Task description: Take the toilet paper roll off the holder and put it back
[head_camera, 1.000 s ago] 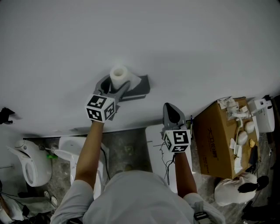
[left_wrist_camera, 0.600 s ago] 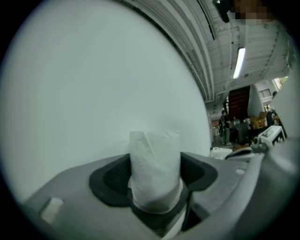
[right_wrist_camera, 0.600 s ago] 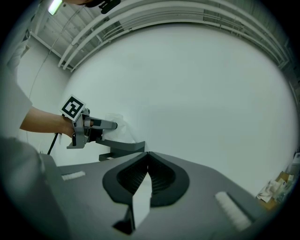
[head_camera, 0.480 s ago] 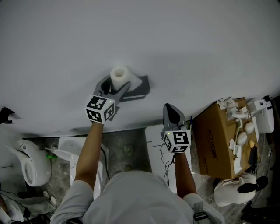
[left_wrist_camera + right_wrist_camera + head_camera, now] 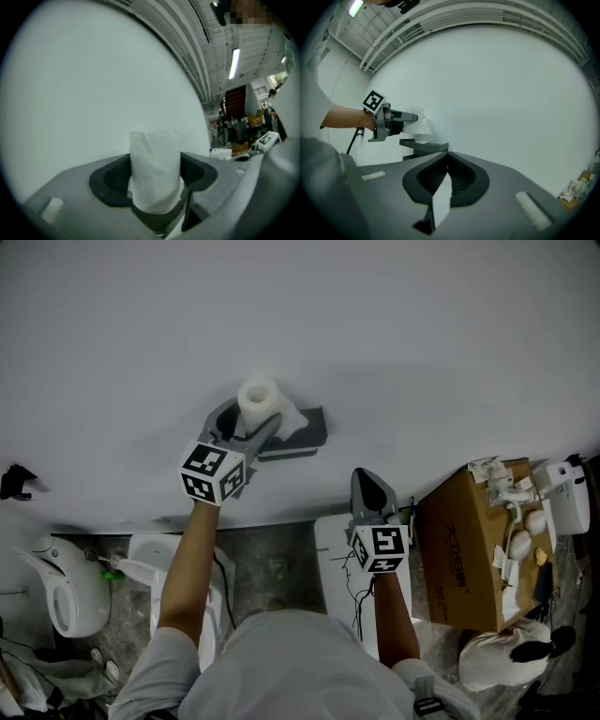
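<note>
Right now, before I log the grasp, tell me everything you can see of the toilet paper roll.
The toilet paper roll is white, soft, slightly crinkled paper wound into a short cylinder. The left claw is shut on it, gripping both sides. A loose sheet hangs toward the dark holder on the white wall. Whether the roll touches the holder cannot be told.
</note>
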Demonstrator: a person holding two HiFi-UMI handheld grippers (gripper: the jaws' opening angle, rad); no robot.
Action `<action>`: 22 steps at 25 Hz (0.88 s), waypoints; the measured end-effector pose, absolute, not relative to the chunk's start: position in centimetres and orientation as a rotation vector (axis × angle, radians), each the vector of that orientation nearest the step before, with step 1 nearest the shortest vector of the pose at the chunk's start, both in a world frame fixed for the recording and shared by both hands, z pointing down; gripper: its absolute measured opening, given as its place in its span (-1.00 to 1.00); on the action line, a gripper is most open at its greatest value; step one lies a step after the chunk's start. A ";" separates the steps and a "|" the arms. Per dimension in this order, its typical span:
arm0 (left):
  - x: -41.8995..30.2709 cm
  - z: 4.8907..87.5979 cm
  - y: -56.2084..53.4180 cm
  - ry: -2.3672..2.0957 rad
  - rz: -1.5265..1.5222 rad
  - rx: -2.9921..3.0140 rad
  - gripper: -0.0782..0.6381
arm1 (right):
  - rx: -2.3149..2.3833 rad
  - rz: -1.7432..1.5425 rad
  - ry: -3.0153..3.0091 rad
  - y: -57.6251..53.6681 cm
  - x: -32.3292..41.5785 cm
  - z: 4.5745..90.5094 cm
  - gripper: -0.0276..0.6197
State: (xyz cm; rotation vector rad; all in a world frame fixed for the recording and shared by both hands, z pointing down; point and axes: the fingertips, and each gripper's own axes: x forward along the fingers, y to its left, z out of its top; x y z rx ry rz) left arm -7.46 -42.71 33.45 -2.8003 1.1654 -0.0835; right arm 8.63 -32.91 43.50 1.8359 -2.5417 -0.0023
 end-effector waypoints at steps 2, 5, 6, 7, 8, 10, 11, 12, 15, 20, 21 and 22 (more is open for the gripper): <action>-7.4 32.5 -42.5 1.154 -0.069 -2.802 0.06 | 1.830 0.006 -2.547 -32.8 8.5 43.6 -0.91; -7.5 30.8 -42.6 1.148 -0.041 -2.802 0.07 | 1.818 0.009 -2.555 -32.7 8.4 43.7 -0.91; -7.5 30.3 -42.5 1.146 -0.036 -2.797 0.07 | 1.817 0.009 -2.555 -32.7 8.4 43.8 -0.91; -7.5 29.8 -42.4 1.144 -0.035 -2.789 0.06 | 1.819 0.009 -2.554 -32.5 8.4 43.8 -0.91; -7.6 29.2 -42.3 1.141 -0.036 -2.780 0.06 | 1.821 0.009 -2.554 -32.4 8.5 43.8 -0.91; -7.7 28.2 -42.1 1.136 -0.036 -2.761 0.07 | 1.825 0.010 -2.554 -32.1 8.5 43.9 -0.91; -7.8 27.7 -42.2 1.134 -0.034 -2.754 0.07 | 1.826 0.012 -2.554 -32.1 8.6 43.9 -0.91; -7.7 27.2 -42.3 1.133 -0.030 -2.750 0.07 | 1.826 0.014 -2.554 -32.2 8.6 43.9 -0.91; -7.8 26.1 -42.4 1.138 -0.017 -2.746 0.06 | 1.822 0.016 -2.557 -32.0 8.6 43.9 -0.91; -8.0 23.7 -42.0 1.136 0.008 -2.714 0.06 | 1.822 0.017 -2.557 -31.8 8.8 43.9 -0.91; -8.1 23.3 -41.9 1.138 0.013 -2.707 0.06 | 1.823 0.017 -2.557 -31.8 8.8 43.9 -0.91; -8.1 22.8 -41.9 1.139 0.017 -2.703 0.06 | 1.824 0.019 -2.557 -31.7 8.9 43.9 -0.91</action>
